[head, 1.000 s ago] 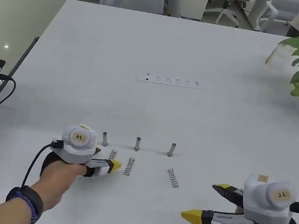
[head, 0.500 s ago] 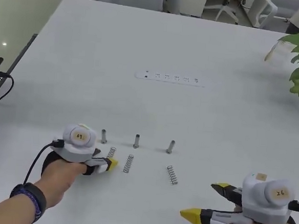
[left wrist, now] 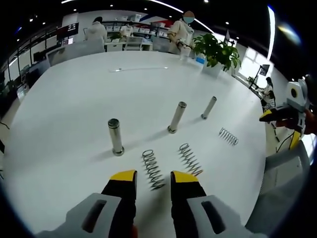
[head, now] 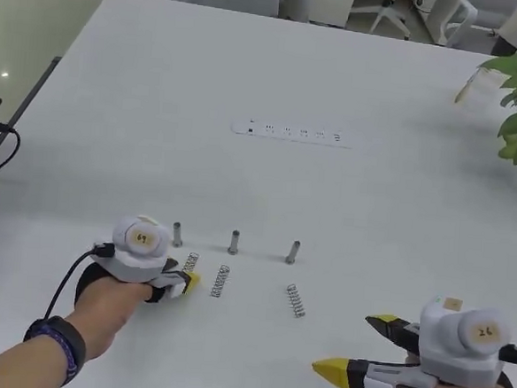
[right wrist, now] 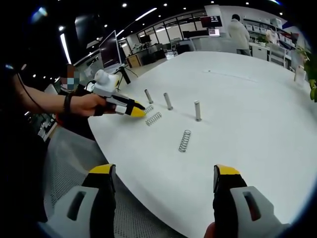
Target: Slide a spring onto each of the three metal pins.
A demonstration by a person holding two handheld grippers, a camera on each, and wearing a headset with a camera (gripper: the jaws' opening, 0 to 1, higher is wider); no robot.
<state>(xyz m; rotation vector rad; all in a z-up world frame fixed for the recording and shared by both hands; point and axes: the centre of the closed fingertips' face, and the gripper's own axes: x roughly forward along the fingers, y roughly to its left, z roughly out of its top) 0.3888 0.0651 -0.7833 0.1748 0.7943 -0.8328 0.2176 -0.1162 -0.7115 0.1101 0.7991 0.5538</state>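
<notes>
left gripper (left wrist: 153,177) jaws narrowly apart, tips either side of spring (left wrist: 150,162) end on bench (head: 249,69) | right gripper (right wrist: 164,169) jaws spread wide, holding nothing | three pins (left wrist: 115,136) upright

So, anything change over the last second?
Nothing visibly moved; only the headset camera shifted. The left gripper is still open around the near end of the left spring, the right gripper is still open away from the parts, and the three pins are still bare.
</notes>
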